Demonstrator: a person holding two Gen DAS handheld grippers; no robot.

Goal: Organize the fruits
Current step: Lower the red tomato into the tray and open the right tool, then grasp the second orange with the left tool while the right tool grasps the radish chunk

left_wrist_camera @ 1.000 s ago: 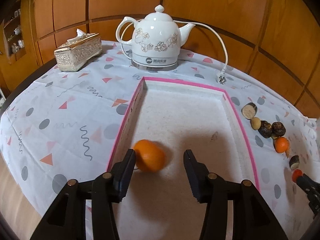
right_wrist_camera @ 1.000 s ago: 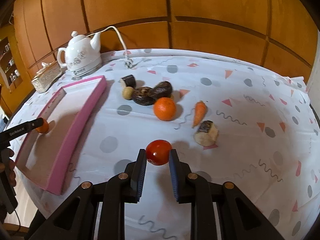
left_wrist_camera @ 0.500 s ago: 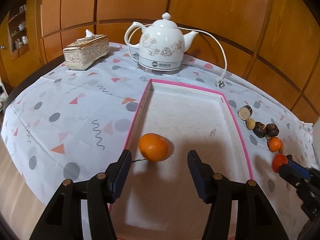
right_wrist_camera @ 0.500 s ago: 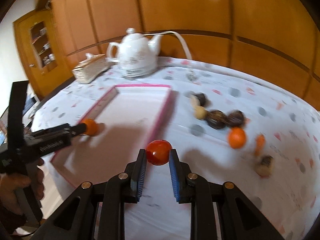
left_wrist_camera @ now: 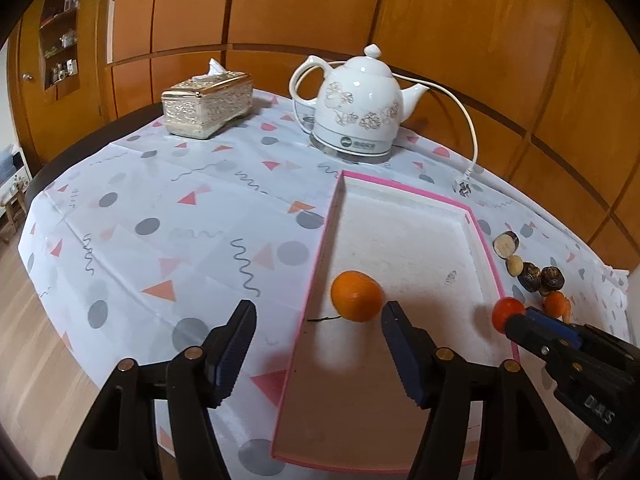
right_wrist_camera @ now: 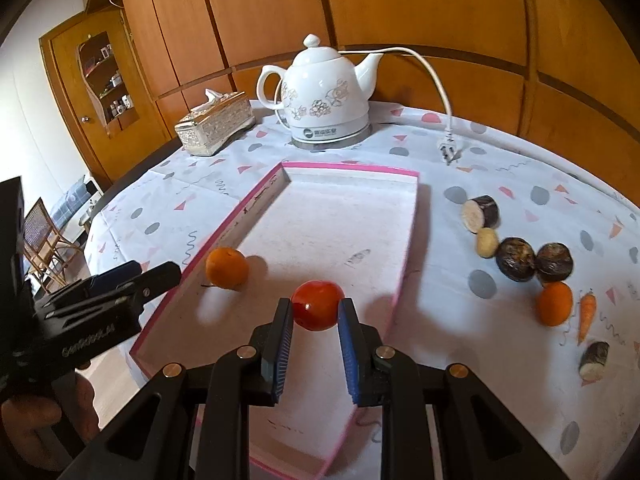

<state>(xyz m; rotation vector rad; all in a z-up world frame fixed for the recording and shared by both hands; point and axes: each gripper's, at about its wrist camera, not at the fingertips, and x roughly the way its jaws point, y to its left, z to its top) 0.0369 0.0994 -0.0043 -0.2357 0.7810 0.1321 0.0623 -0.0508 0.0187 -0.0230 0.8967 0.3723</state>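
Note:
A pink-rimmed tray [left_wrist_camera: 322, 250] [right_wrist_camera: 408, 264] lies on the patterned tablecloth. An orange [left_wrist_camera: 356, 296] [right_wrist_camera: 227, 268] rests inside the tray near its left rim. My left gripper [left_wrist_camera: 316, 342] is open and empty, just short of the orange and to its left. My right gripper [right_wrist_camera: 314, 322] is shut on a red tomato [right_wrist_camera: 317, 311] [left_wrist_camera: 507, 314] and holds it above the tray's near right part. A second orange [right_wrist_camera: 554, 303], a small carrot [right_wrist_camera: 586, 316] and several dark fruit pieces [right_wrist_camera: 516, 259] lie on the cloth right of the tray.
A white floral kettle [left_wrist_camera: 357, 118] [right_wrist_camera: 324, 100] with its cord and plug [right_wrist_camera: 449, 152] stands behind the tray. A gold tissue box [left_wrist_camera: 208, 108] [right_wrist_camera: 216, 123] stands at the back left. The table's edge curves down to the left, over a wooden floor.
My right gripper has carried the tomato left, from over the cloth to above the tray. My left gripper has drawn back and left from the orange, which stays in the tray.

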